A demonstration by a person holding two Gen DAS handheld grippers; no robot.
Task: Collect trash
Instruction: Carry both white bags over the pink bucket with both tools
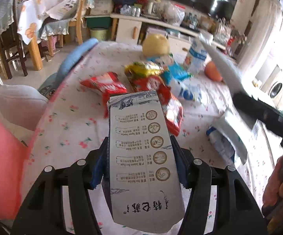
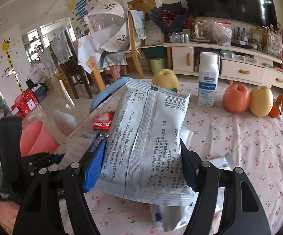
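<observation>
My left gripper (image 1: 141, 156) clamps a flat, printed paperboard carton (image 1: 141, 146) lifted over the table's (image 1: 67, 125) floral cloth. My right gripper (image 2: 143, 156) pinches a crinkly silver foil pouch (image 2: 147, 137) between blue pads, near the table's left edge.

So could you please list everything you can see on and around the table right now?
carton: 1, white, in left gripper
pouch: 1, silver-grey, in right gripper
wrappers: several, red, yellow, blue, mid table
bottle: 1, white-blue, upright at far edge
fruit: 4 at least; yellow one behind pouch, red, yellow and orange ones at right
tablecloth: 1, white, floral, over table
bucket: 1, pink, on floor left of table
left gripper: black, blue pads, shut on carton
right gripper: black, blue pads, shut on pouch
</observation>
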